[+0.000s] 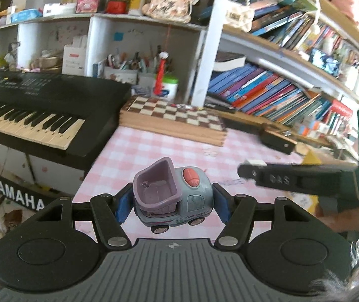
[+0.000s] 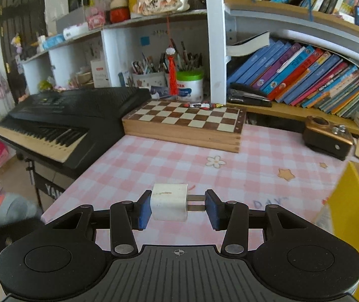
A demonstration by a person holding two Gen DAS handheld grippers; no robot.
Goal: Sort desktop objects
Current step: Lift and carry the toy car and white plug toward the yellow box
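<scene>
toy truck (image 1: 173, 196) gripped in left claw (image 1: 173, 207); right claw (image 2: 176, 207) clamps white charger (image 2: 169, 202).

A desk (image 2: 169, 161) covered in a pink and white checked cloth with small flower and star prints fills the middle of both views. At its far edge lies a closed wooden chessboard box (image 2: 187, 123), its checkered top facing up. To the right, near the far corner, sits a small brown and black box-shaped device (image 2: 327, 141). A yellow cardboard box (image 2: 350, 201) stands at the desk's right edge. A black keyboard (image 2: 61, 123) stands just beside the desk's left side.
</scene>
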